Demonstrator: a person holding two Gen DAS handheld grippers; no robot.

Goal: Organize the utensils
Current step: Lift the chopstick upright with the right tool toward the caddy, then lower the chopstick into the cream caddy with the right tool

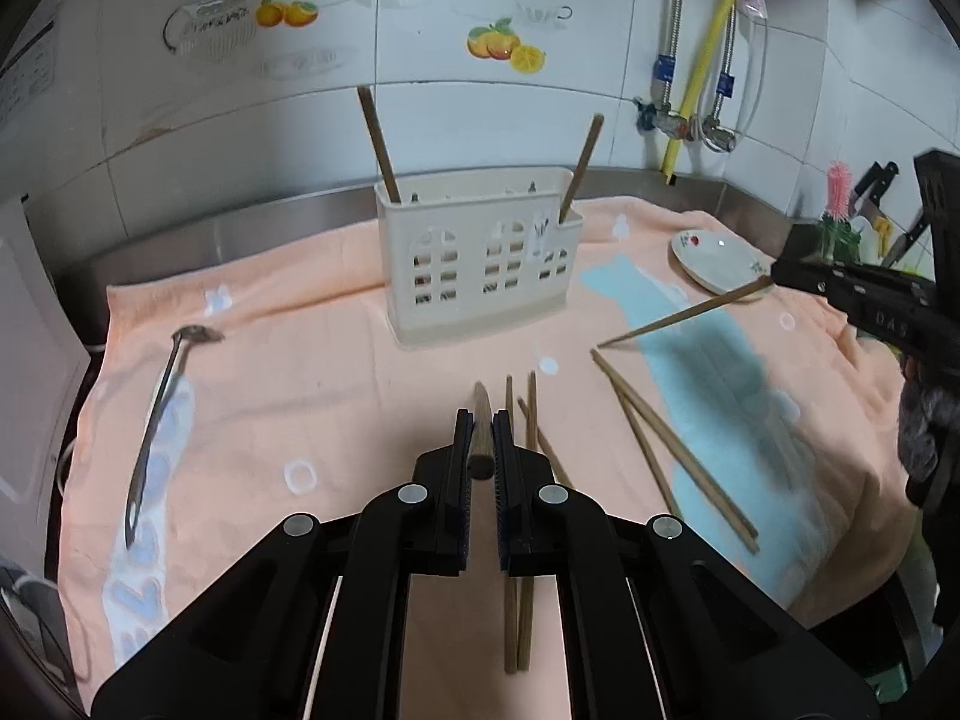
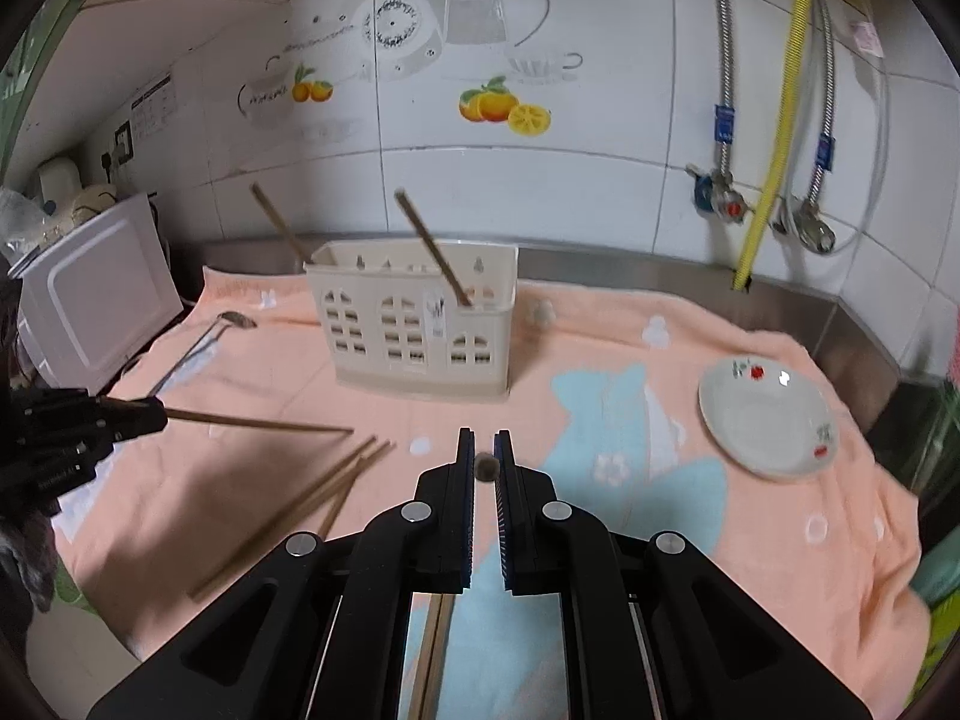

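1. My left tool (image 1: 482, 420) is clamped on a chopstick (image 1: 480, 438). In its own view I see the stick nearly end-on, running forward between the pads with the thick butt toward the camera; from the right view it lies almost level over the towel (image 2: 780, 540), its thin tip toward the middle.
2. My right tool (image 2: 484, 441) is likewise closed on a second chopstick (image 2: 486, 468), seen end-on as a small round butt between the pads. From the left view its long axis slants down across the towel (the tip lowest, near the loose sticks).
3. The cream utensil holder (image 1: 480, 264) stands upright on the towel at the back of the desk, with two chopsticks (image 1: 378, 144) already leaning out of it, one at each end.
4. Loose chopsticks (image 1: 672, 444) lie flat on the towel in front of the holder, pointing roughly toward it.
5. A metal spoon (image 1: 159, 420) lies on the towel's left side, bowl away from me.
6. A small plate (image 2: 768, 414) rests right of the holder.
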